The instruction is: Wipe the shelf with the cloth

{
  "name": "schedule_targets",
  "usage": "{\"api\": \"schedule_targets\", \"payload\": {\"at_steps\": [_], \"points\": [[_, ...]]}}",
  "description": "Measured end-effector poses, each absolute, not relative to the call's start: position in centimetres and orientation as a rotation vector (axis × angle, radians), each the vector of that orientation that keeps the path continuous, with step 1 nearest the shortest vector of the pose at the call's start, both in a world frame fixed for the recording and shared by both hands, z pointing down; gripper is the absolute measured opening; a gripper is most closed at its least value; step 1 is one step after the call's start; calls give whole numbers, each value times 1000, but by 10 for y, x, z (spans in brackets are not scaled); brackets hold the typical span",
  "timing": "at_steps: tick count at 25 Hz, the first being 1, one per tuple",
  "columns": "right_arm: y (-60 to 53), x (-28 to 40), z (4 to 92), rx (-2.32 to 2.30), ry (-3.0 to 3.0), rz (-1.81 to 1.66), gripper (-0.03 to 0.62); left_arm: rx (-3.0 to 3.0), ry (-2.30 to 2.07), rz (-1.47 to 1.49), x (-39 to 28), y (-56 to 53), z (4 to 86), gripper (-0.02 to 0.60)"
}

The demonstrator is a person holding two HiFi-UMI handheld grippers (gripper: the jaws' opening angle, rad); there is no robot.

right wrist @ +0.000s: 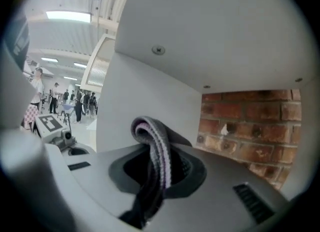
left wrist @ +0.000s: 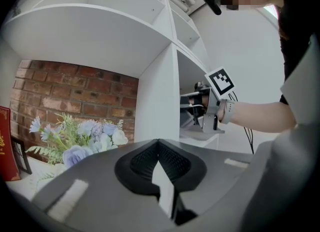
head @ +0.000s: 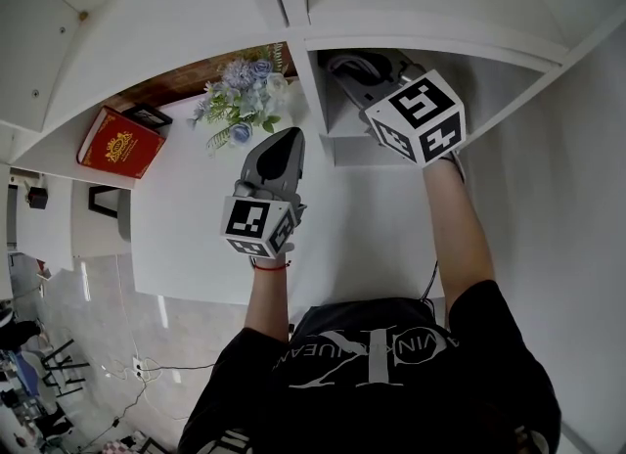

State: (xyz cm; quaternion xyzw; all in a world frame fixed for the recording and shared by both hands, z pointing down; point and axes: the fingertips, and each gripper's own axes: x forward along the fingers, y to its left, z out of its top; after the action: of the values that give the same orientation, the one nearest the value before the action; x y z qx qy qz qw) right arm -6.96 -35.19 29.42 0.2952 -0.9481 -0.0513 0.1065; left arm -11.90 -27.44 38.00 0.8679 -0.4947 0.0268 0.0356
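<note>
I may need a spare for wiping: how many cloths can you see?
1. A grey striped cloth pinched in the right gripper inside the shelf. Others may be hidden behind it.

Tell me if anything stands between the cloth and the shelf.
Nothing visible does. The right gripper holds the cloth inside the shelf compartment; the flowers stand left of the divider.

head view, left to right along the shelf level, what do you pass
red book → flowers → white shelf divider → right gripper, shut on the cloth inside the right compartment
</note>
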Motion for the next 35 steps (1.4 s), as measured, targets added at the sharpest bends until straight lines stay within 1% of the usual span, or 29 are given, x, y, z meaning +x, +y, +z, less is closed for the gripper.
{"api": "schedule_targets", "payload": {"at_steps": [5, 10, 13, 18, 26, 35], "points": [[-346, -67, 253, 927, -2952, -130, 52, 2675, -1511, 77, -116, -274, 378, 11], [-346, -63, 237, 932, -3151, 125, 52, 2680, -1507, 83, -114, -272, 376, 11], [-344, -62, 226, 922, -3240, 172, 52, 2678, -1513, 86, -116, -272, 376, 11], [-331, -64, 209, 814, -3313, 63, 52, 2679, -1512, 85, -116, -270, 377, 11], [-302, -71, 223, 584, -3200, -228, 48, 2680, -1500, 92, -116, -269, 377, 11], [-286, -73, 262, 404, -3087, -170, 49, 2696, -1470, 92, -107, -267, 378, 11]]}}
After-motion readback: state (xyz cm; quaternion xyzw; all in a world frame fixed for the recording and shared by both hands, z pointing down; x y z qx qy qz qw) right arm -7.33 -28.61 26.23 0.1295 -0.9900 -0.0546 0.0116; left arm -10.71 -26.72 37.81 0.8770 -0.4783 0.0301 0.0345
